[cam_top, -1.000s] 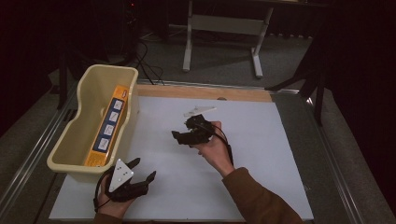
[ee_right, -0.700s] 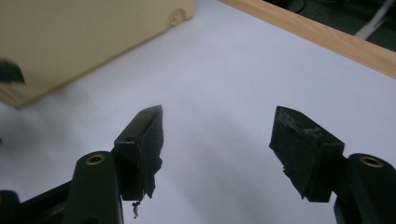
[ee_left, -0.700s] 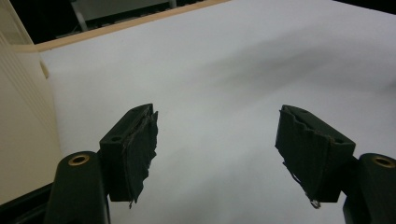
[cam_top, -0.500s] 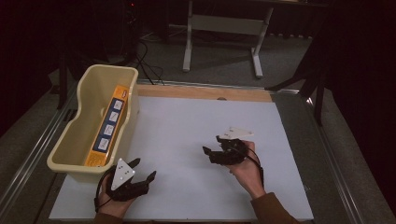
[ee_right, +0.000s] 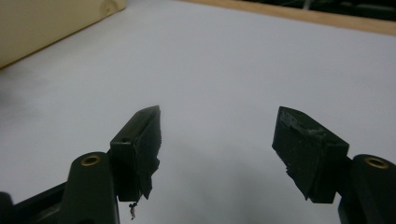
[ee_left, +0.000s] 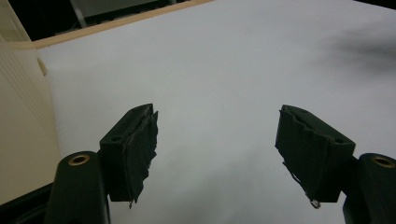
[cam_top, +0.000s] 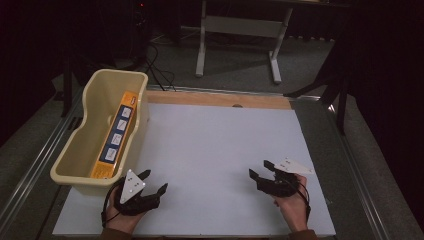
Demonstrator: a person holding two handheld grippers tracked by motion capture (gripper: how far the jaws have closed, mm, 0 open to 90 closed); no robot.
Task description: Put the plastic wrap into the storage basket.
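Holding both tongs released and empty, I have them low over the near edge of the white surface. My right tongs sit near the right front corner, their jaws spread wide with nothing but bare white sheet between them; in the right gripper view the right tongs point across the surface toward the bin's pale wall at the upper left. The jaws of these tongs have just been opening a little further, with nothing between them. My right hand comes in from the bottom edge behind them, a cable looped at the wrist. My left tongs rest near the left front corner, also parted with nothing gripped, just beside the near end of the bin; in the left gripper view the left tongs face open white sheet, with the bin's ribbed side close on the left. The cream bin stands along the left edge of the surface, and a long orange and blue box lies lengthwise inside it. A wooden strip runs along the far edge of the surface, and beyond it stands a grey stand on the dark floor.
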